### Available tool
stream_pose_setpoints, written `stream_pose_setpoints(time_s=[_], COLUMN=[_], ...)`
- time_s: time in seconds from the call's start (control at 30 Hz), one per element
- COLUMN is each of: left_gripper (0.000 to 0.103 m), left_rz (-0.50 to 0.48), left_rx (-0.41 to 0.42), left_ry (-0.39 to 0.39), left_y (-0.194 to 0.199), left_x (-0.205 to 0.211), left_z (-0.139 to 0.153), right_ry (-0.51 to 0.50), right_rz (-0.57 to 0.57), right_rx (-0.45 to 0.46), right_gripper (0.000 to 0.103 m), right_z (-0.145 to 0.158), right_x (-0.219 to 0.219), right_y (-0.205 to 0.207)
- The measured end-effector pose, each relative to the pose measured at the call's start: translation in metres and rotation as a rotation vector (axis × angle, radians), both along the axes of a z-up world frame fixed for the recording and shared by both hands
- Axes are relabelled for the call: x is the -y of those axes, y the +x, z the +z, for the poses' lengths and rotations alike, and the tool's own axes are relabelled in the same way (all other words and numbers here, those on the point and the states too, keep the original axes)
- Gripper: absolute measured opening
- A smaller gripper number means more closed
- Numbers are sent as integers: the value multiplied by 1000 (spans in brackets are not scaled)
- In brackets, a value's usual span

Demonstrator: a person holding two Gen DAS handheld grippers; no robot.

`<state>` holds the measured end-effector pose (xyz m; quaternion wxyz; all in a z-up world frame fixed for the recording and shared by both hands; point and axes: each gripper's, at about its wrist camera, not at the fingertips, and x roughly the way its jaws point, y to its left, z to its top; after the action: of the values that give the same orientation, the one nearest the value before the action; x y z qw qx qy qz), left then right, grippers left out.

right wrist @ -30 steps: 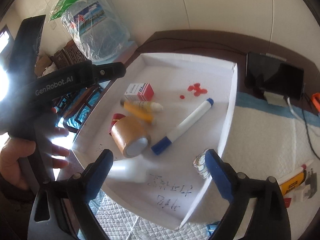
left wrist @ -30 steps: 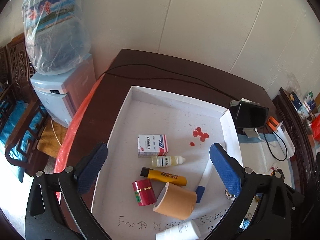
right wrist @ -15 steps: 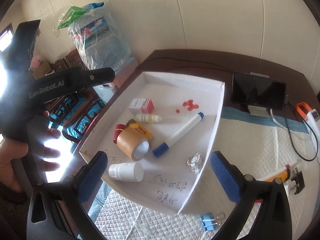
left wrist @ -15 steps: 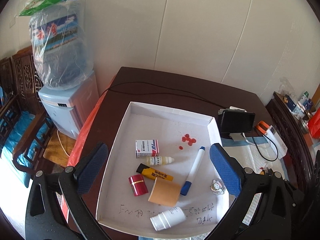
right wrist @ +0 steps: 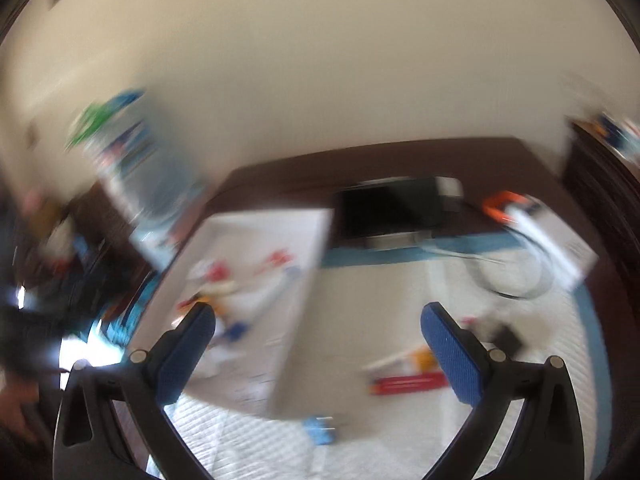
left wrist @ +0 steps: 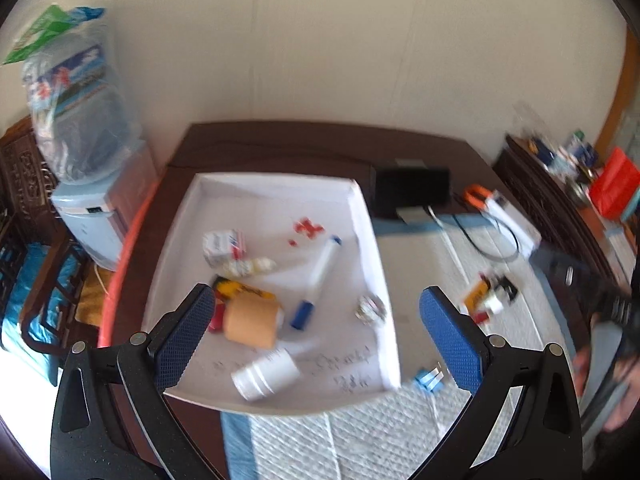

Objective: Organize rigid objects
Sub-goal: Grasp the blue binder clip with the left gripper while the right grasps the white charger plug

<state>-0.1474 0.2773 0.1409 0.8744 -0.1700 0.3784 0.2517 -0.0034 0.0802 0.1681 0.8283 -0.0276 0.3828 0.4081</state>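
Both grippers hang above the table with nothing between their blue pads: the left gripper [left wrist: 318, 330] is spread wide over the near end of the white tray [left wrist: 374, 236], and the right gripper [right wrist: 318, 350] is spread just as wide over the white quilted mat [right wrist: 384, 304] beside the tray's right wall. Both views are smeared by motion blur — the right wrist view badly so. Inside the tray, in the left wrist view, a white bottle [left wrist: 266, 372] lies on its side near the front edge, with a tan roll of tape [left wrist: 251, 322] just behind it and a small red container [left wrist: 216, 317] partly hidden at the tape's left. A yellow-and-black tube [left wrist: 240, 291] lies behind the tape, then a small dropper bottle [left wrist: 250, 267] and a red-and-white box [left wrist: 224, 243] farther back. A white marker with a blue cap [left wrist: 317, 282] lies lengthwise right of centre, and a small silver trinket [left wrist: 371, 309] sits close to the right wall. Outside the tray on the mat lie a blue binder clip [left wrist: 429, 380] near the tray's front corner and a yellow-and-red clutter of small items [left wrist: 486, 296] farther right — too blurred to name. A dark phone [left wrist: 410, 194] stands behind the tray's far right corner.
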Motion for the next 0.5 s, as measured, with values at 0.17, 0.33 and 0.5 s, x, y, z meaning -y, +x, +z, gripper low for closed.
stream_pose_setpoints(time_s=[0.17, 0.33, 0.5], left_gripper=[103, 103, 103], left_rz=[-117, -222, -329], left_rx=[-89, -133, -178], left_ry=[-49, -78, -61], left_y=[25, 43, 58], left_x=[40, 68, 95], left_z=[-33, -55, -77], right_ry=[22, -16, -70], right_rz=[-148, -168, -169], right_rx=[-53, -82, -104], right_gripper=[103, 103, 103], right_z=[-14, -36, -58], right_x=[50, 74, 96], right_y=[31, 41, 47])
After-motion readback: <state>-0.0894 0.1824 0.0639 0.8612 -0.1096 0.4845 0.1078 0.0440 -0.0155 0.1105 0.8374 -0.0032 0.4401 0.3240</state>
